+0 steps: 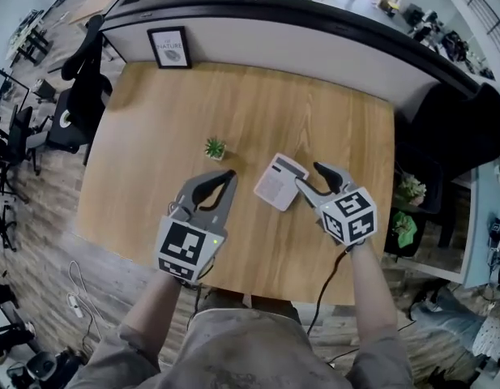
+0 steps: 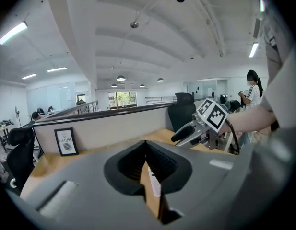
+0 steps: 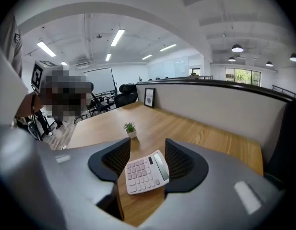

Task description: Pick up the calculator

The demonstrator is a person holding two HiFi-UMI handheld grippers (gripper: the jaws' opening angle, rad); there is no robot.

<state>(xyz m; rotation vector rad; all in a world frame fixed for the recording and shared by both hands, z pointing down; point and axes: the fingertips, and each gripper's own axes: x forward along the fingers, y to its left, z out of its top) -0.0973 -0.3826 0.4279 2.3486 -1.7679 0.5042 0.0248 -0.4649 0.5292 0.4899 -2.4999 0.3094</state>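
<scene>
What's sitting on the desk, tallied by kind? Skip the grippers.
calculator: 1
small potted plant: 1
framed print: 1
Total: 3

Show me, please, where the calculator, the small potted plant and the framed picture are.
calculator (image 3: 143, 174): right gripper view, on its keypad.
potted plant (image 1: 215, 147): head view, on its green leaves.
framed picture (image 1: 170, 48): head view, on the middle of the print inside the frame.
</scene>
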